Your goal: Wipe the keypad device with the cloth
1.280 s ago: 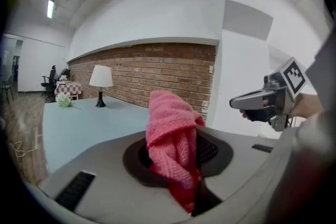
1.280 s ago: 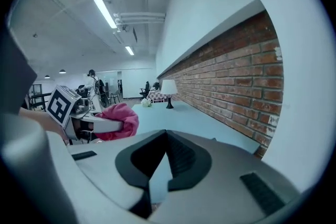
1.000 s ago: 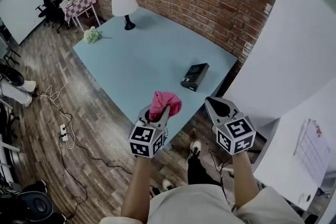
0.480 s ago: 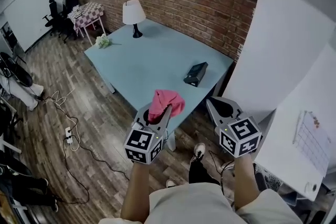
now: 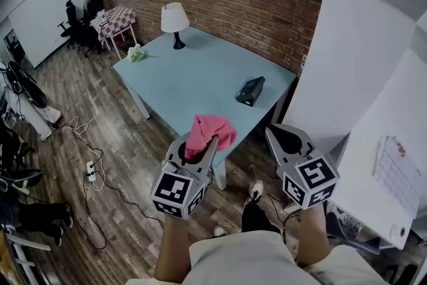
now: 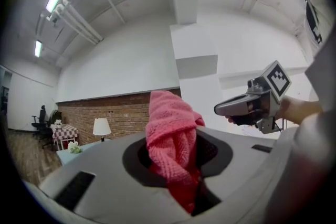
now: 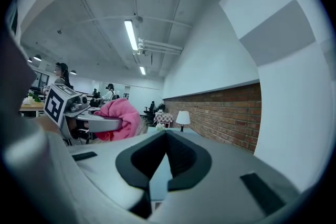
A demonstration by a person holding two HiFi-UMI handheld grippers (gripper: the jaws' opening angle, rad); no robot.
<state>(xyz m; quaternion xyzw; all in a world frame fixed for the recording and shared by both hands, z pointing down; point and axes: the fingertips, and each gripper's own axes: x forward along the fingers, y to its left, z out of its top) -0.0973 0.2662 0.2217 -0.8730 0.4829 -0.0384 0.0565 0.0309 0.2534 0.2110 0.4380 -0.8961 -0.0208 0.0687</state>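
The black keypad device lies near the right edge of the light blue table, well ahead of both grippers. My left gripper is held off the table's near corner, above the floor. It is shut on a bunched pink cloth that sticks up out of the jaws. To its right my right gripper is at about the same height, shut with nothing in it; its dark pads stand almost together. In the right gripper view the left gripper and its pink cloth show at the left.
A white table lamp stands at the table's far corner, with a small bunch of flowers at its left corner. A brick wall runs behind the table and a white pillar rises at the right. Cables trail over the wooden floor.
Both grippers have drawn back from the table and risen, the cloth still in the left one. The table and keypad device now look smaller and farther off.
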